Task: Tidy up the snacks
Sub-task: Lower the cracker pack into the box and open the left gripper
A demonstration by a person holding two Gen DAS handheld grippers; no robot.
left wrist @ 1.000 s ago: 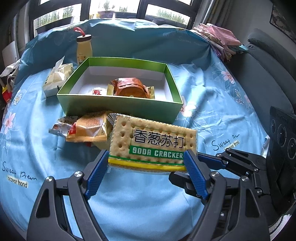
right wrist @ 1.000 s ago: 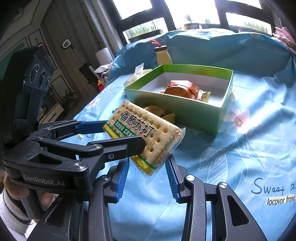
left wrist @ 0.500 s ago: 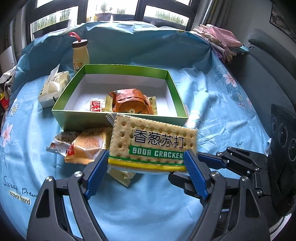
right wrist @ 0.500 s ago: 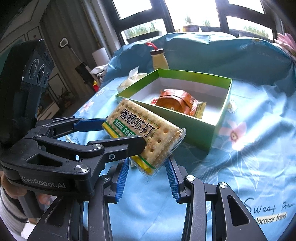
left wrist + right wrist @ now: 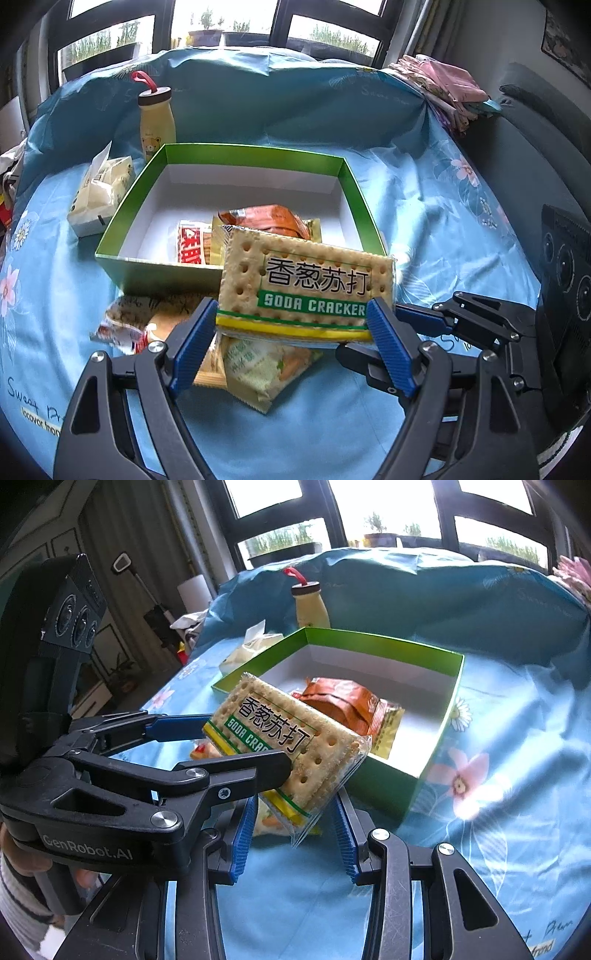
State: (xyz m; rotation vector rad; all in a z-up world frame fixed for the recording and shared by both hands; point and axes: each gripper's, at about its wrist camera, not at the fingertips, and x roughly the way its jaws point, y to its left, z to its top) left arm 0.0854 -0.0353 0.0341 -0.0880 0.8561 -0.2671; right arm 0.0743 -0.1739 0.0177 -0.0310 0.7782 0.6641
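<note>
My left gripper (image 5: pixel 291 325) is shut on a soda cracker pack (image 5: pixel 306 288) by its two ends and holds it in the air before the near wall of the green box (image 5: pixel 236 155). The pack also shows in the right wrist view (image 5: pixel 284 738). My right gripper (image 5: pixel 295 834) sits under the pack's clear end, jaws apart; whether they touch it is unclear. In the box lie an orange packet (image 5: pixel 262 218) and a red-and-white packet (image 5: pixel 192 247). Several loose snack packets (image 5: pixel 258 365) lie on the blue cloth below the pack.
A yellow drink bottle (image 5: pixel 157 122) stands behind the box at its left. A white snack bag (image 5: pixel 99 192) lies left of the box. Folded pink cloth (image 5: pixel 443 81) lies at the far right. A dark sofa (image 5: pixel 546 140) borders the right edge.
Both grippers have risen with the cracker pack and moved closer to the box. More of the box's inside and the loose packets below now show.
</note>
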